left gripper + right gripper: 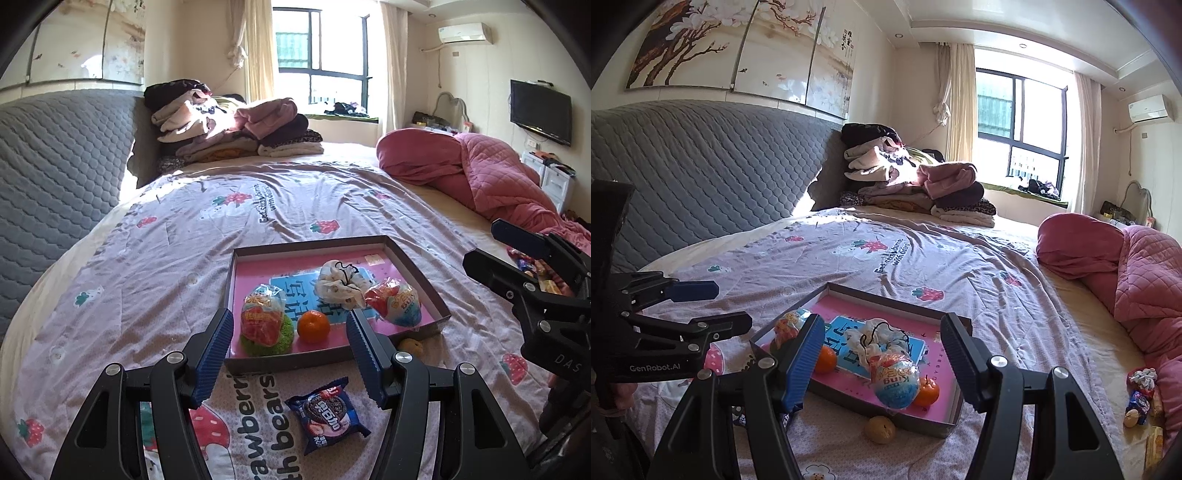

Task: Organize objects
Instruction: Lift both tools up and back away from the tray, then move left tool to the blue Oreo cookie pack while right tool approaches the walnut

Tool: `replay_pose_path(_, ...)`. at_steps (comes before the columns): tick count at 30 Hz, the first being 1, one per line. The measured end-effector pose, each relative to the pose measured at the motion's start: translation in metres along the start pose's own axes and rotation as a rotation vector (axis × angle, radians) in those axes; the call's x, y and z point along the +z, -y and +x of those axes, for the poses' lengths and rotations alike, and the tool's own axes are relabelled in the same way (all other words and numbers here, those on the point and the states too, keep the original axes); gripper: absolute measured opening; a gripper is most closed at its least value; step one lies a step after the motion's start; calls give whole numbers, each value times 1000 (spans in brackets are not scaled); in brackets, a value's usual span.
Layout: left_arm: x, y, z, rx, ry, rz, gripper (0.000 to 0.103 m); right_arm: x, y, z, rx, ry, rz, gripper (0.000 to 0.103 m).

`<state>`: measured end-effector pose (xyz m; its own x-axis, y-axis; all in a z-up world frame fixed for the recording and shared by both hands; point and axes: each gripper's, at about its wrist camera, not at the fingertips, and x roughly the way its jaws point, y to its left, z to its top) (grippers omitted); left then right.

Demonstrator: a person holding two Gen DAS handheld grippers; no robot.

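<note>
Both sets of tongs spread wide, pinching nothing: left tongs (pixel 290 352) over the near edge of the shallow box (pixel 421 258), right tongs (pixel 882 363) just off its corner. On the bed (pixel 147 266). Inside: two egg-shaped snack packs (pixel 393 301), a tangerine (pixel 313 325), a scrunchie (pixel 341 282). Cookie packet (pixel 327 413) and a small yellowish fruit (pixel 880 429) lying outside, beside the box.

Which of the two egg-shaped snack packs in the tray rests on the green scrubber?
The red-bottomed snack pack at the tray's left end; the blue-bottomed one lies beside the scrunchie.
</note>
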<state>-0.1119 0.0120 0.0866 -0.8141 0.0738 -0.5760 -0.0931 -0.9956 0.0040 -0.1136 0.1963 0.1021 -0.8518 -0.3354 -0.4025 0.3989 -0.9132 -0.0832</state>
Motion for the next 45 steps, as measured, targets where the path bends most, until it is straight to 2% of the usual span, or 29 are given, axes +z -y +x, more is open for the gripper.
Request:
replay_pose_path(14,-15,1,-3,4,-35,6,65,-13,-1,-6,14,-24,18,65)
replay_pose_path(35,-62,22,34,-30,-220,5,65,-54,-1,8,36,-148,51,65)
replay_pose_path(45,-71,28,43,-35,-254,-7,65,-70,-1,21,26,-206,57,65)
